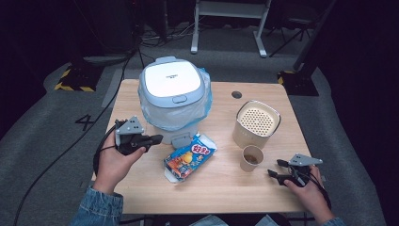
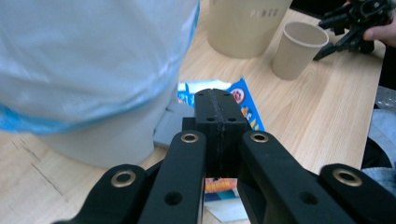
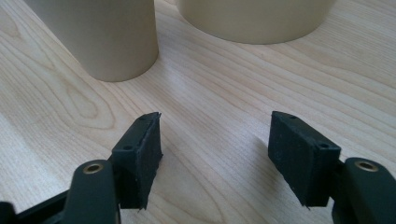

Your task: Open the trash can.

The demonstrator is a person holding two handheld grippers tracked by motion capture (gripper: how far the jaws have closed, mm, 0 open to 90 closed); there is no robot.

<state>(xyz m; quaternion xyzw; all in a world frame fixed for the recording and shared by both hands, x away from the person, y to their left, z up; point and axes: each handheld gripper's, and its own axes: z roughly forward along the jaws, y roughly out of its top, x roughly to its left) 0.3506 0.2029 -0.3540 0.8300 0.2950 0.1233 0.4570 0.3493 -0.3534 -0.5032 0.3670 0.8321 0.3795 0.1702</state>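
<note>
From the high view, your left gripper point(image 1: 153, 139) sits near the left edge of the table point(image 1: 226, 188), its jaws pressed together and holding nothing, pointing right at the foot of the bin point(image 1: 173, 94). The bin is white, lined with a blue bag, lid down, and stands toward the far left part of the table. Just past your left jaws, near the middle and toward the near edge, lies the snack packet point(image 1: 190, 157), flat and tilted. Your right gripper point(image 1: 275, 170) rests by the near right corner, jaws spread wide, aimed left at the paper cup point(image 1: 251, 158). The cup stands upright just in front of the beige canister point(image 1: 257, 123) with the perforated lid.

In your left gripper view, the left gripper point(image 2: 215, 109) is shut tight, pads meeting with nothing between them. The bin point(image 2: 93, 70) is close on the left, and the snack packet point(image 2: 250, 109) lies on the table beneath and beyond the tips. The paper cup point(image 2: 296, 51) and the canister point(image 2: 247, 23) stand farther off.

In your right gripper view, the right gripper point(image 3: 215, 140) is wide open over bare wood, empty. The paper cup point(image 3: 102, 37) stands ahead to the left, the canister point(image 3: 254, 18) ahead to the right, both apart from the pads.
</note>
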